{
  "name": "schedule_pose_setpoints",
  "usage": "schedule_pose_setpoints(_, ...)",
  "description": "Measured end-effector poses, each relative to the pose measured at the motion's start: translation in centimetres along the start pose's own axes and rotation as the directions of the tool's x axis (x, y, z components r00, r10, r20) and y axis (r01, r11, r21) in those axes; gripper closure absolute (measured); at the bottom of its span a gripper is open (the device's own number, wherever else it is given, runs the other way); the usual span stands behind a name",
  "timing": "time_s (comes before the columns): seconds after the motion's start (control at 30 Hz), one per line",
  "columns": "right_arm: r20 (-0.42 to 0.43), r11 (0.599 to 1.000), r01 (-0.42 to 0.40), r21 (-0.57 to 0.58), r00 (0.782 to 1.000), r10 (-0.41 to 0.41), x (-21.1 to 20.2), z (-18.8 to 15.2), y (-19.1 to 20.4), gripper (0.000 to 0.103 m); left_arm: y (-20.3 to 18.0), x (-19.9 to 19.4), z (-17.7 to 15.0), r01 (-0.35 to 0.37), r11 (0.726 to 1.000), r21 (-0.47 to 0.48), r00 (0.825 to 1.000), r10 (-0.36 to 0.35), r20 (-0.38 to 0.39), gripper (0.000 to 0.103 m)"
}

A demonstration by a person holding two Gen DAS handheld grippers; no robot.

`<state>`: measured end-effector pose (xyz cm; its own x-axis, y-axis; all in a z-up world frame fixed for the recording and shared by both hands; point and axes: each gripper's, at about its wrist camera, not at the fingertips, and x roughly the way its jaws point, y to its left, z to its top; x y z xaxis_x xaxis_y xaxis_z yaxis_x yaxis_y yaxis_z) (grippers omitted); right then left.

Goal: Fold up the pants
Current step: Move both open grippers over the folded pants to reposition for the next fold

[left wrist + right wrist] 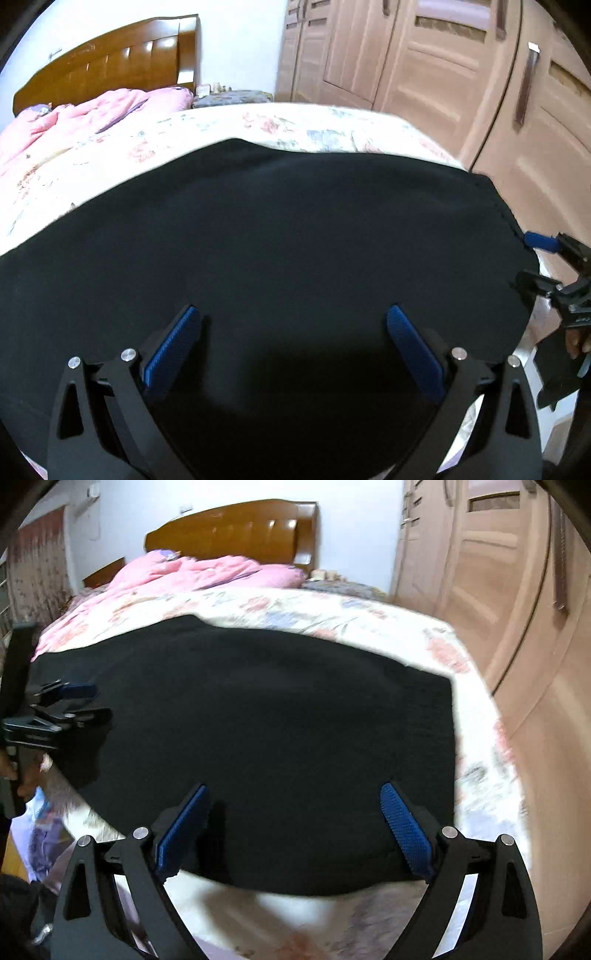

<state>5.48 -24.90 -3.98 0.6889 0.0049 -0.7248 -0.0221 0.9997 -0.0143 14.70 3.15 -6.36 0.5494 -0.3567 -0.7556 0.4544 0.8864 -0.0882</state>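
Black pants point(280, 229) lie flat on the floral bedsheet point(258, 125) and fill most of both views. In the left wrist view my left gripper point(293, 321) hangs over the near part of the cloth. It is open, with wide-set blue pads point(170, 350) holding nothing. My right gripper point(528, 258) shows at the pants' right edge. In the right wrist view the pants point(277, 709) end in a straight right edge, and my right gripper point(294, 794) stands open over their near hem with nothing between its pads. My left gripper point(94, 701) sits at the cloth's left side.
A pink quilt point(192, 572) is bunched at the head of the bed below a wooden headboard point(236, 531). Wardrobe doors point(443, 74) stand close along the bed's right side. A hand point(22, 775) holds the left gripper's handle. The bed's near edge runs just under the pants' hem.
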Motion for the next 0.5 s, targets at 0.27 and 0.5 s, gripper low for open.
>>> schedule_pose_setpoints(0.27,0.040,0.990,0.125,-0.064,0.992,-0.123,-1.1,-0.8,1.8,0.012,-0.7,0.3,-1.2,-0.053,0.997,0.063,0.998,0.052,0.021,0.001)
schedule_pose_setpoints(0.5,0.022,0.995,-0.008,-0.095,1.000,0.010,-0.1,-2.0,2.4,0.010,-1.0,1.1,-1.0,-0.056,0.996,0.063,0.998,0.054,0.024,0.001)
